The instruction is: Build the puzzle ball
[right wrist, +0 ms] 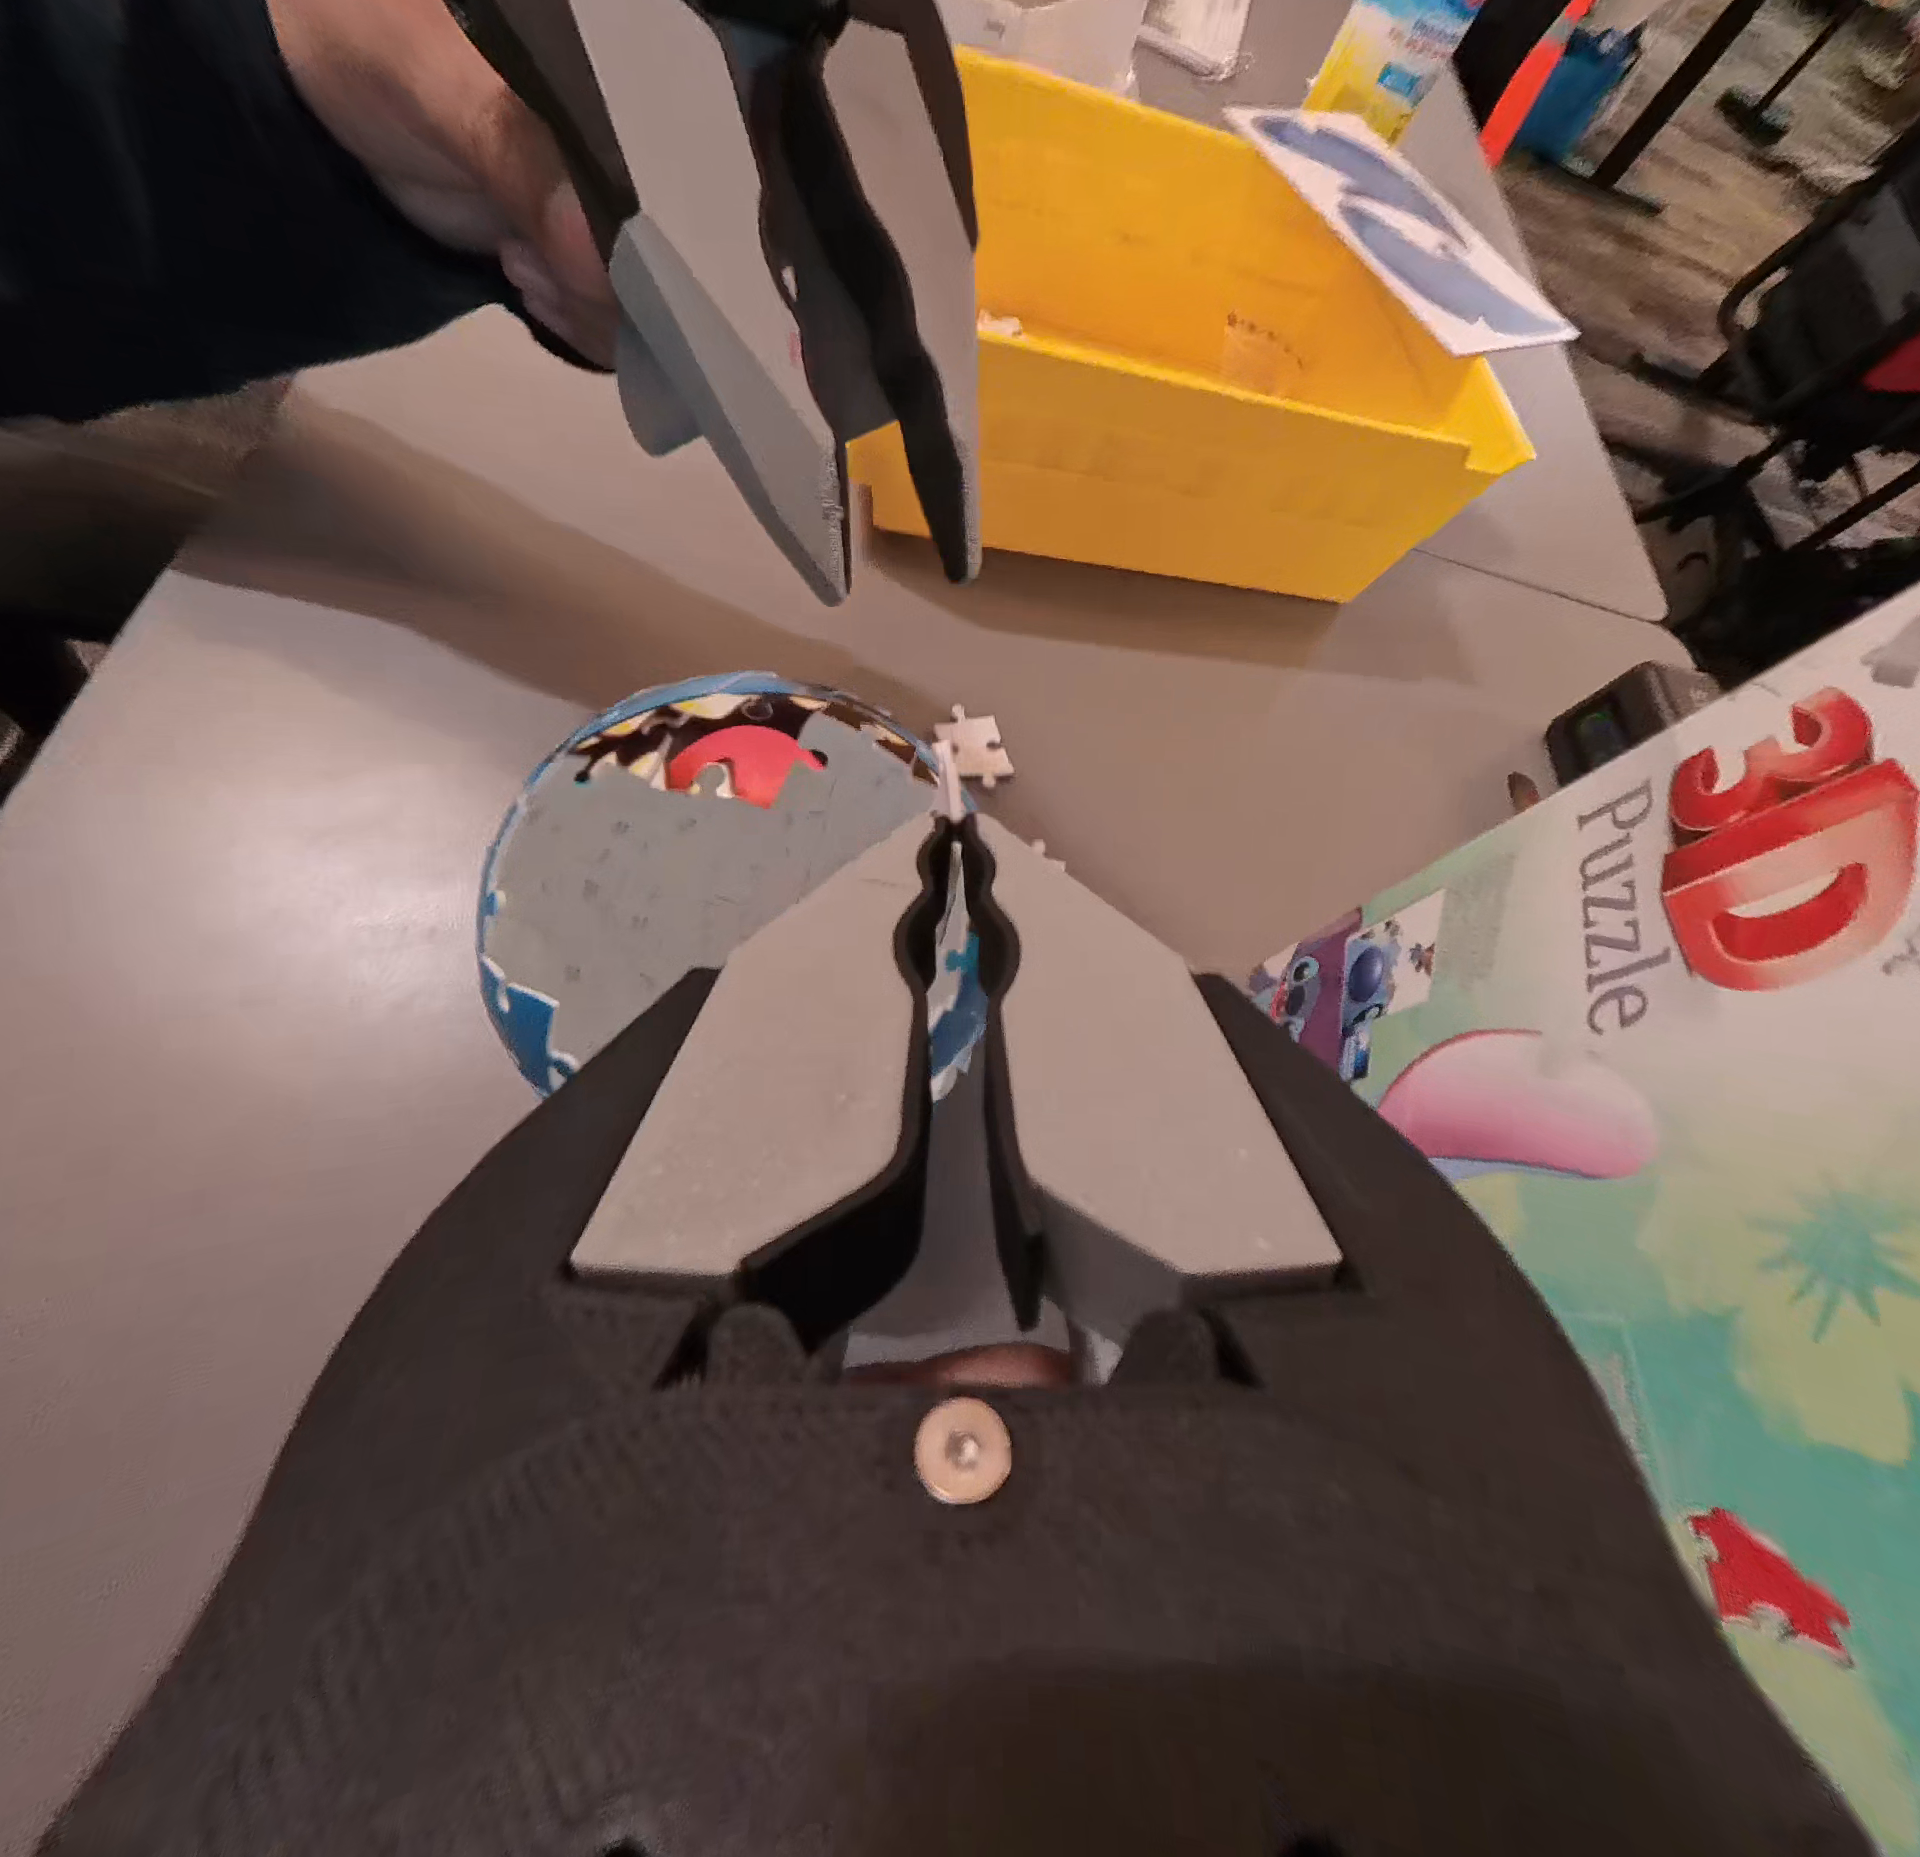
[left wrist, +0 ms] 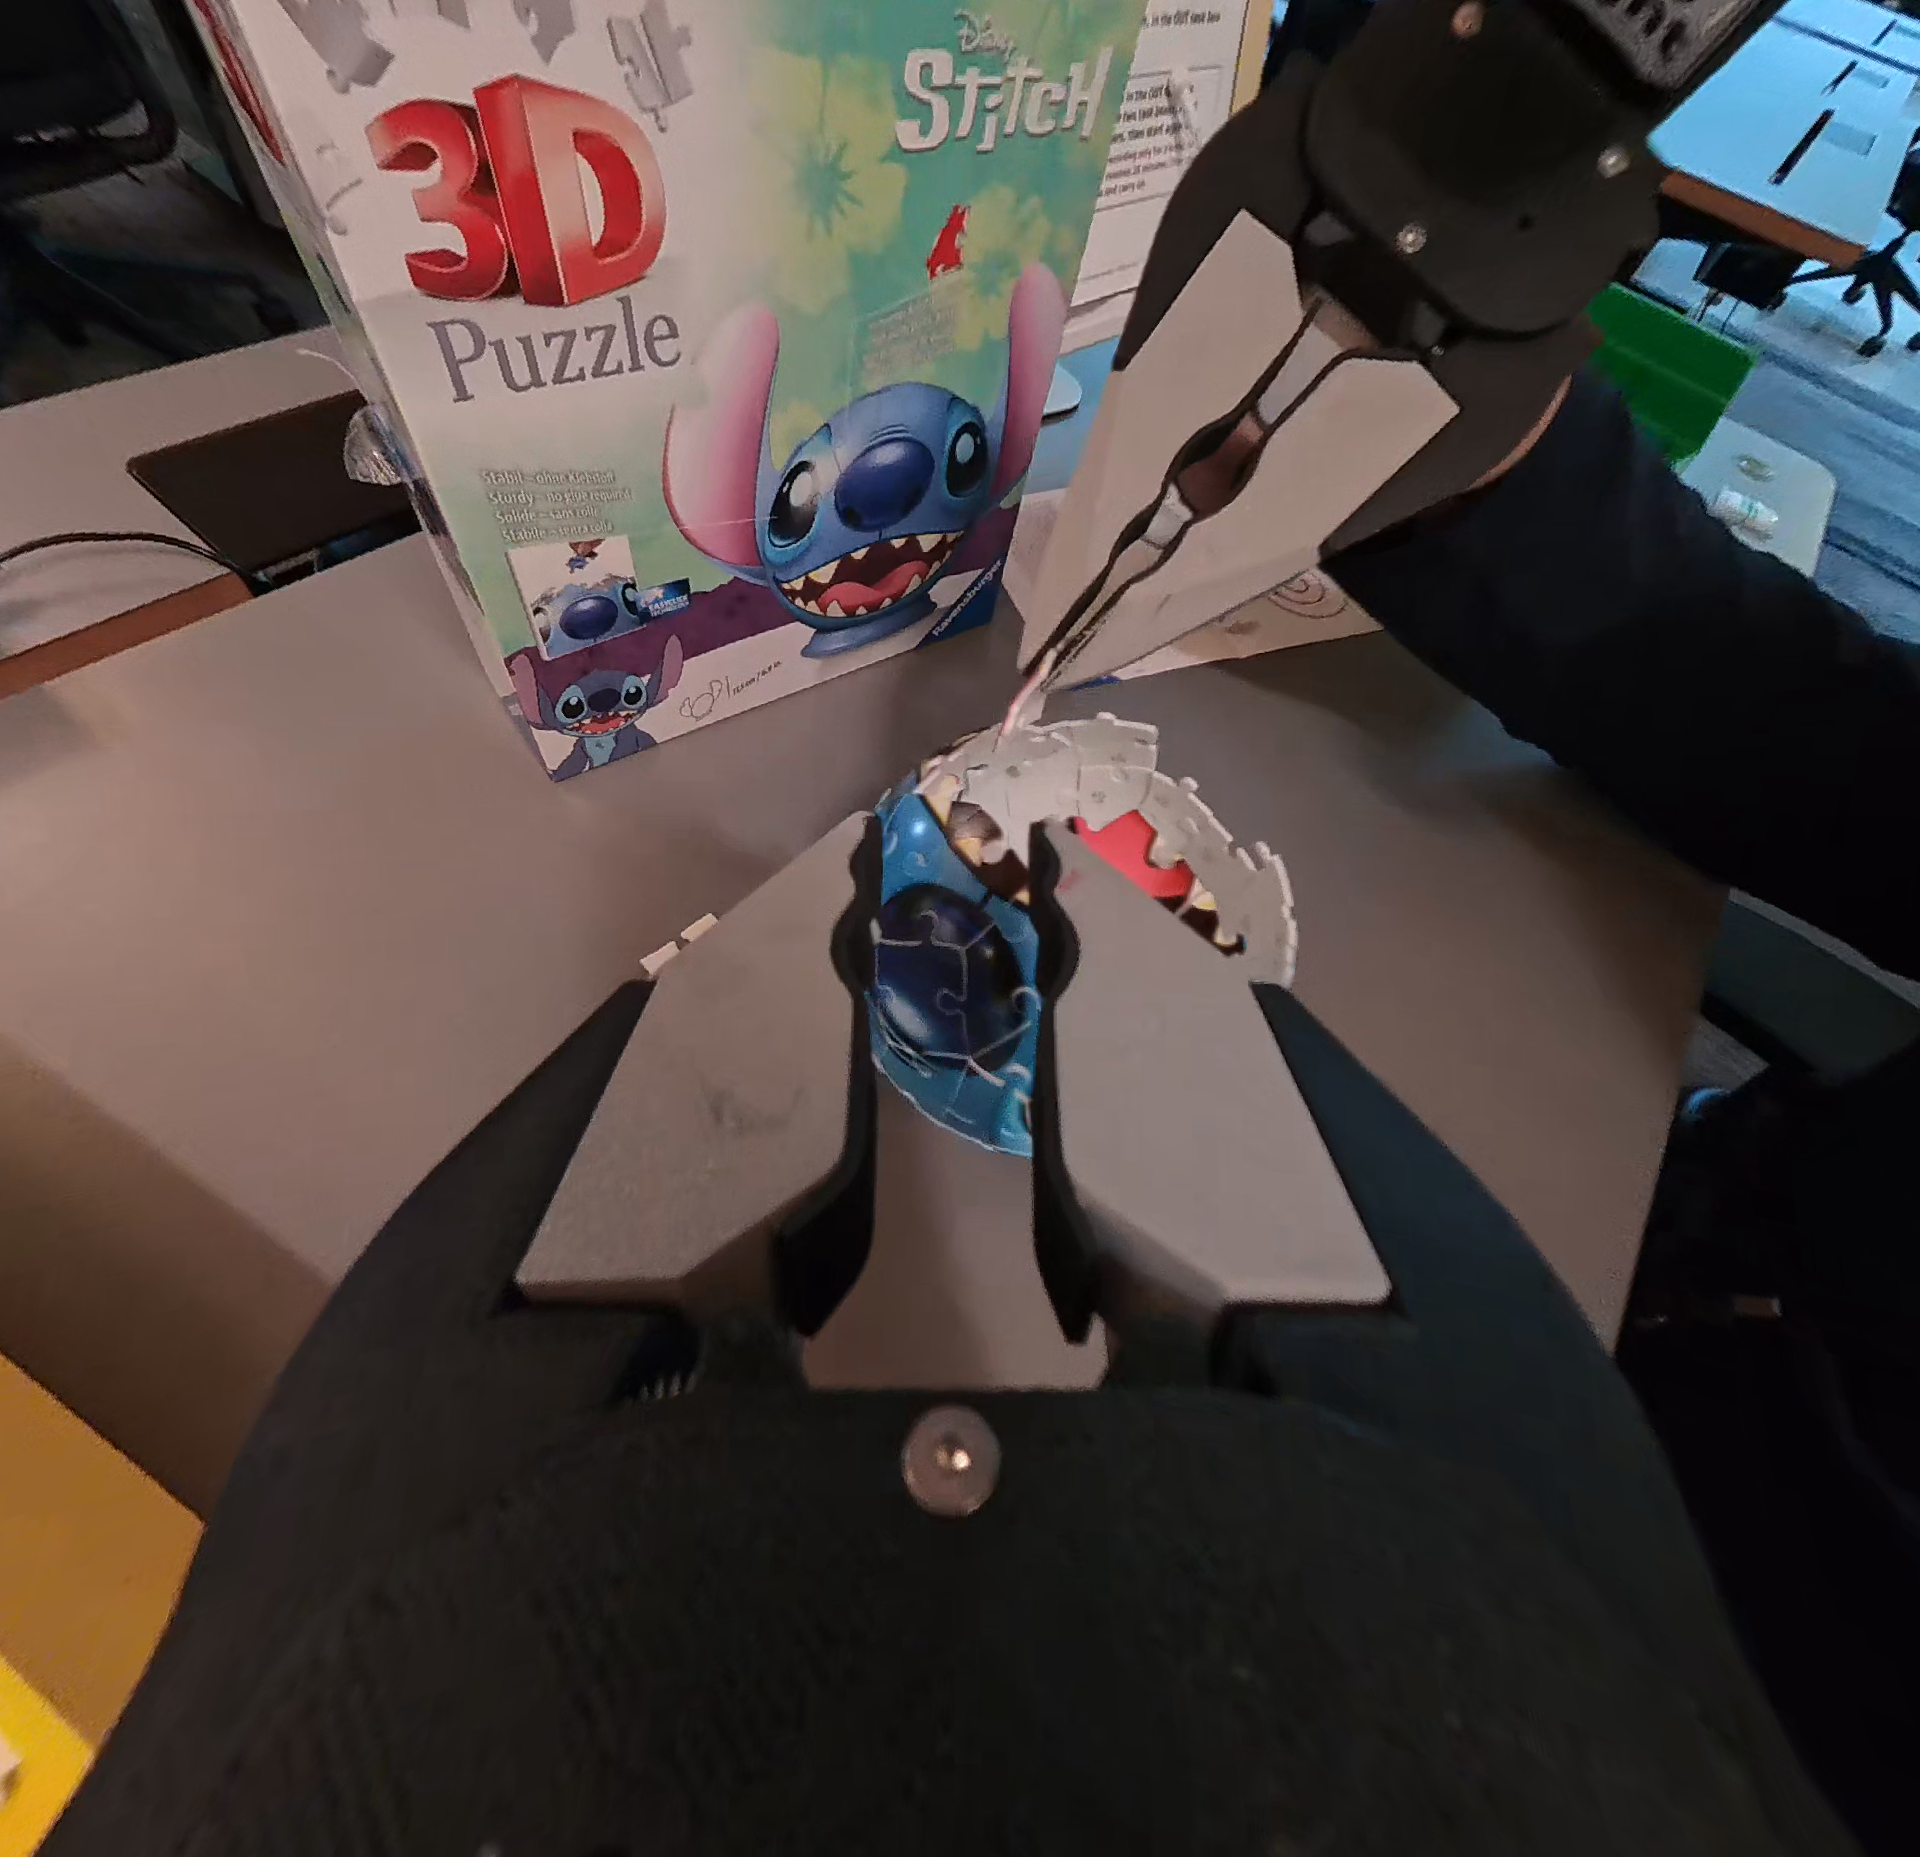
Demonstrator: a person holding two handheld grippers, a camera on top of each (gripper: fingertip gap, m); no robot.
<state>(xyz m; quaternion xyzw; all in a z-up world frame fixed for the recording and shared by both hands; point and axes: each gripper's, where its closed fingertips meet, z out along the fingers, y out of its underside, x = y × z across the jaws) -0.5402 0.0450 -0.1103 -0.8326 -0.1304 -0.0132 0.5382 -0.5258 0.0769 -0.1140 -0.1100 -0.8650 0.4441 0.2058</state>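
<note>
The part-built puzzle ball [left wrist: 956,986] lies on the grey table [left wrist: 312,872], an open shell, blue outside and grey inside [right wrist: 644,872], with a red mouth showing. My right gripper [right wrist: 951,825] is shut on a pale puzzle piece [right wrist: 971,753] held by its edge. In the left wrist view the right gripper [left wrist: 1044,669] comes down from the upper right, and the piece [left wrist: 1013,711] meets the shell's top rim. My left gripper [left wrist: 956,836] is slightly open and empty. In the right wrist view the left gripper [right wrist: 899,576] hovers above the table just beyond the ball, not touching it.
The puzzle box [left wrist: 675,353] stands behind the ball; it also shows in the right wrist view [right wrist: 1714,1080]. A yellow bin [right wrist: 1195,405] sits across the table with a punched card sheet [right wrist: 1392,218] on its rim. A small white piece [left wrist: 675,940] lies left of the ball. My hands' fingertips stand some 5 cm from each other.
</note>
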